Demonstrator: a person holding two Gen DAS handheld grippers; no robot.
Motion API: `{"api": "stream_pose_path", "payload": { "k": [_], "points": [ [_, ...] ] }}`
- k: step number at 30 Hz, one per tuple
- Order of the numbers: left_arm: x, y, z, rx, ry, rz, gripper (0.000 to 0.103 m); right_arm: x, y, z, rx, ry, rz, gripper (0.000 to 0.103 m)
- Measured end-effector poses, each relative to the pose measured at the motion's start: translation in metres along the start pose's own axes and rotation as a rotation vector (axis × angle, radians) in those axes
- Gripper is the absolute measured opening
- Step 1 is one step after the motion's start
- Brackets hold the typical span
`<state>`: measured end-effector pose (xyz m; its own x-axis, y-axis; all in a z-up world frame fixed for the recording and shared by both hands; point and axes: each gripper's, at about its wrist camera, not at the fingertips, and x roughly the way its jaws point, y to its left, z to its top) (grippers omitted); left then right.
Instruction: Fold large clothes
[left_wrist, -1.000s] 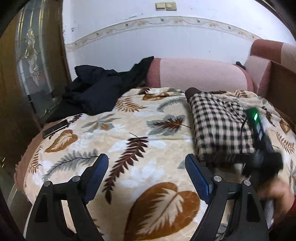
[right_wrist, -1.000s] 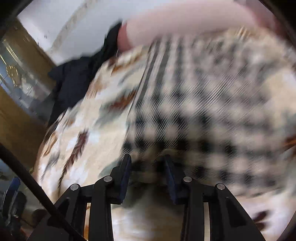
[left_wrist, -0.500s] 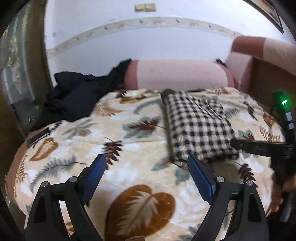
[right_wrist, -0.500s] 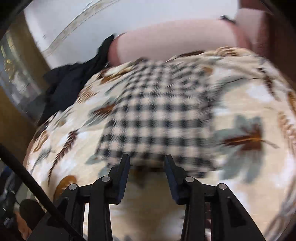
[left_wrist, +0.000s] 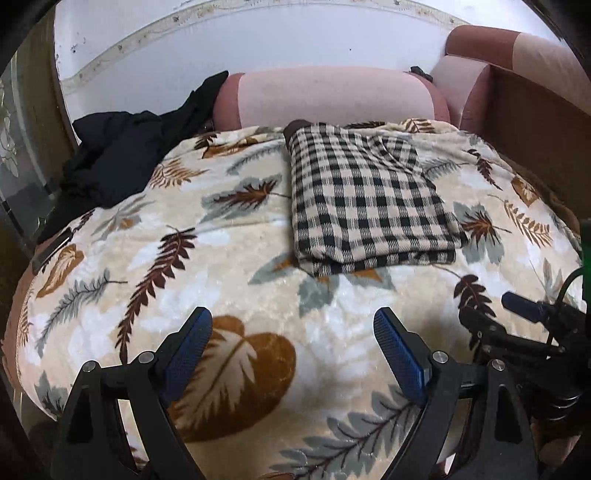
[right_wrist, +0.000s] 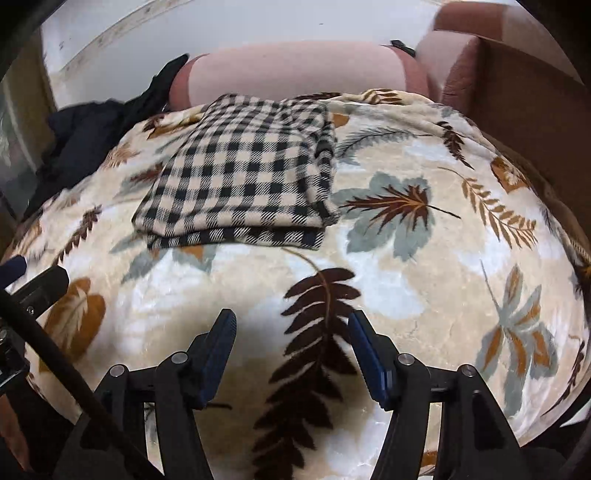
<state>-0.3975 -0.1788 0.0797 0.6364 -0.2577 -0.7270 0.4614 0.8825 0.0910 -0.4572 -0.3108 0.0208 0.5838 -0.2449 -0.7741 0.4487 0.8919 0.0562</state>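
Note:
A black-and-beige checked garment (left_wrist: 365, 199) lies folded in a neat rectangle on the leaf-patterned blanket (left_wrist: 221, 295); it also shows in the right wrist view (right_wrist: 243, 173). My left gripper (left_wrist: 293, 347) is open and empty, held above the blanket, well in front of the garment. My right gripper (right_wrist: 291, 350) is open and empty, also short of the garment's near edge. The right gripper's body shows at the right edge of the left wrist view (left_wrist: 535, 332).
A heap of dark clothes (left_wrist: 122, 158) lies at the back left of the bed. A pink bolster (left_wrist: 332, 96) runs along the wall, with pink cushions (left_wrist: 465, 85) and a wooden side panel (left_wrist: 535, 122) at the right. A dark phone (left_wrist: 51, 247) lies at the left edge.
My right gripper has let go of the checked garment, opened wider and pulled back from it. My left gripper has also drawn back, staying open. The garment lies still.

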Motion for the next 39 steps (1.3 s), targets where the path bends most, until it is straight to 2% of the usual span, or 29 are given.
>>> {"api": "stream_pose_path", "payload": {
  "k": [6, 25, 39],
  "points": [
    [0.002, 0.005, -0.004, -0.016, 0.021, 0.003, 0.088, -0.001, 0.009, 0.001, -0.02, -0.03, -0.031, 0.069],
    [0.01, 0.004, -0.01, -0.023, 0.064, -0.019, 0.088, 0.012, 0.003, 0.001, -0.001, -0.004, -0.09, 0.07],
    [0.013, 0.002, -0.015, -0.014, 0.083, -0.023, 0.088, 0.009, 0.005, 0.001, -0.017, -0.026, -0.116, 0.071]
  ]
}}
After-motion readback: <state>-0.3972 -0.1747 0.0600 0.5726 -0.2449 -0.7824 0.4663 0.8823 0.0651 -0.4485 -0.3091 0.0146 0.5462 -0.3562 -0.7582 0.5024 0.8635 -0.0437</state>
